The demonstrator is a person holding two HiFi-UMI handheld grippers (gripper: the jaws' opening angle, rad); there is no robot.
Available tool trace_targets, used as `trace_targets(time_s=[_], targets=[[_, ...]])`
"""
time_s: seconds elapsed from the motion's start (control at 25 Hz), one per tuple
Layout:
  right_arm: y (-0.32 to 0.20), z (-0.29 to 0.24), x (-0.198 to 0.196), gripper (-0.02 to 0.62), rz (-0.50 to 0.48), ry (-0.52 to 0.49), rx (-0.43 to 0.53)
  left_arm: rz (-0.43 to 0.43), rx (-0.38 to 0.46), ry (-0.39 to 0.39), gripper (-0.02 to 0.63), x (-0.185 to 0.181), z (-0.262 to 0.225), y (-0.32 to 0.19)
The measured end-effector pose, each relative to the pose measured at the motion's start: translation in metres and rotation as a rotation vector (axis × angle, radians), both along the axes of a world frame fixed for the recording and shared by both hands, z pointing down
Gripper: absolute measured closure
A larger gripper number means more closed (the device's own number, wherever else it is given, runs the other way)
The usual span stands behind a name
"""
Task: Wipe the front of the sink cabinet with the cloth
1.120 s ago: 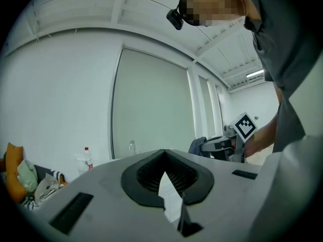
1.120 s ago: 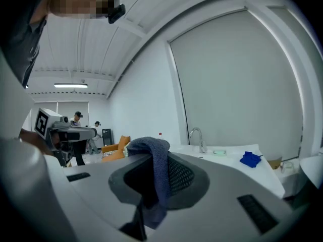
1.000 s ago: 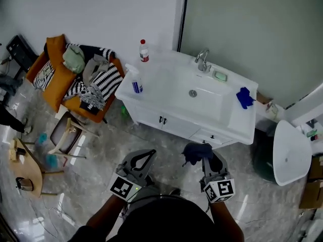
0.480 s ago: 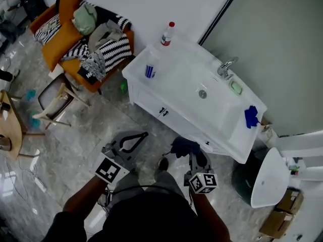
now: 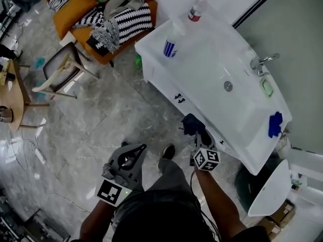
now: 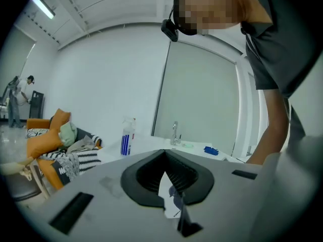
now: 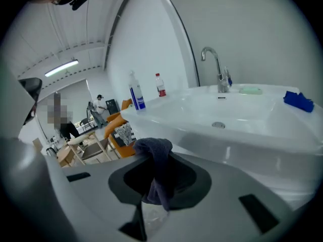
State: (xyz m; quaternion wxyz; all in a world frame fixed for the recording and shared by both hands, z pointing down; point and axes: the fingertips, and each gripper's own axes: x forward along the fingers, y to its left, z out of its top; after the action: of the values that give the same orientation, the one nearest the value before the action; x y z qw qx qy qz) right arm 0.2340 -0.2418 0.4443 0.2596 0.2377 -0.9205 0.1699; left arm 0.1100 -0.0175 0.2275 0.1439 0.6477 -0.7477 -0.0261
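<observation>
- Right grey hand-held gripper [image 5: 199, 135]: clamped on crumpled dark blue-grey cloth [image 7: 157, 168]; cloth bunched above jaw tips, tail drooping between them.
- Cloth position: close before white sink cabinet front [image 5: 164, 91], below basin edge, near small dark door handles [image 5: 178, 99]; contact not discernible.
- Left grey hand-held gripper [image 6: 163, 152]: jaws together, nothing between; low over grey marble floor [image 5: 101, 115], well apart from cabinet.
- On countertop: spray bottle with blue label [image 5: 170, 45]; clear red-capped bottle [image 5: 198, 6]; bright blue rag [image 5: 275, 124].

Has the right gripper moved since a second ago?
Yes. The right gripper moved toward the sink cabinet; its cloth now sits close to the front.
</observation>
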Motion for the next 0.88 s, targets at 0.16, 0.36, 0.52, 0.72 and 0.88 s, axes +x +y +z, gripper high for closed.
trace_targets(time_s=[0.16,0.36,0.52,0.72,0.88], targets=[[-0.023,0.070,-0.029,0.548,0.062,0.071,0.005,-0.023,-0.067,0.068,0.602,-0.009,0.051,0.027],[-0.054,0.140,-0.082,0.548,0.148,0.128,0.015,-0.055,-0.134,0.143,0.603,-0.031,0.111,0.058],[-0.053,0.170,-0.132,0.548,0.134,0.143,0.013,-0.079,-0.145,0.169,0.603,-0.050,0.135,0.067],[-0.061,0.170,-0.104,0.546,0.216,0.186,0.057,-0.079,-0.120,0.188,0.603,-0.061,0.141,0.060],[-0.078,0.163,-0.022,0.548,0.279,0.285,0.102,-0.074,-0.102,0.203,0.603,-0.064,0.142,0.052]])
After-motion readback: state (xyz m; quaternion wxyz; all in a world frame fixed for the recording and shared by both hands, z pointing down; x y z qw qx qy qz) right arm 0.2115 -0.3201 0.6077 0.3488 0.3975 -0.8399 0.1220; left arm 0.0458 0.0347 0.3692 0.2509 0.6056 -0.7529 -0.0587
